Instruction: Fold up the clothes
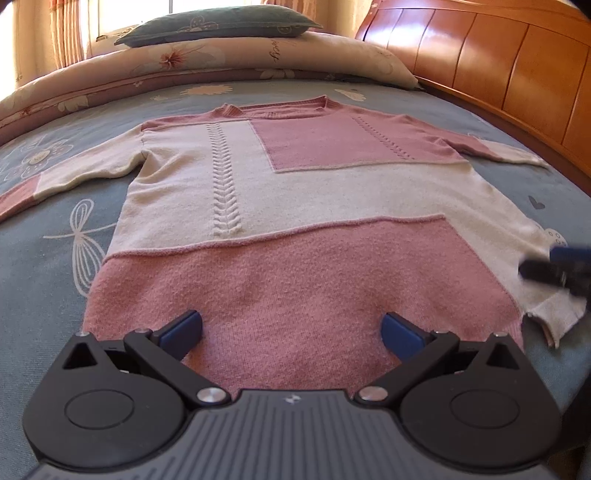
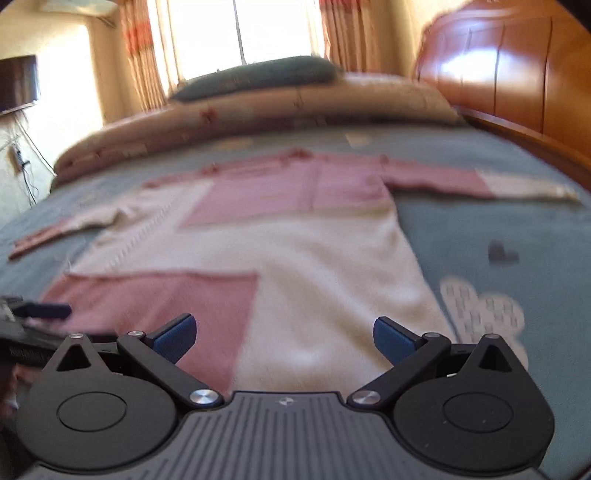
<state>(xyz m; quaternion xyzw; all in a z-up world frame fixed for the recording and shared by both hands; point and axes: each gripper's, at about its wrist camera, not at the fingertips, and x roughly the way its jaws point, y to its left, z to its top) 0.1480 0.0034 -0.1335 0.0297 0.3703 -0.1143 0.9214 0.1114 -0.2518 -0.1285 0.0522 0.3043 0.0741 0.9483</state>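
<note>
A pink and cream knit sweater (image 1: 295, 192) lies spread flat on the bed, front up, neck away from me and both sleeves stretched out sideways. My left gripper (image 1: 291, 332) hovers open over the pink hem band, nothing between its blue pads. In the right wrist view the same sweater (image 2: 295, 258) shows blurred, and my right gripper (image 2: 284, 339) is open above its cream lower right part. The right gripper's fingertips (image 1: 554, 269) also show at the sweater's right hem corner in the left wrist view. The left gripper's fingertip (image 2: 44, 310) shows at the far left of the right wrist view.
The bed has a blue-grey sheet (image 1: 55, 258) with flower prints. A folded floral duvet (image 1: 221, 62) and a dark pillow (image 1: 218, 26) lie at the far side. A wooden headboard (image 1: 498, 74) runs along the right. A window with curtains (image 2: 240, 33) is behind.
</note>
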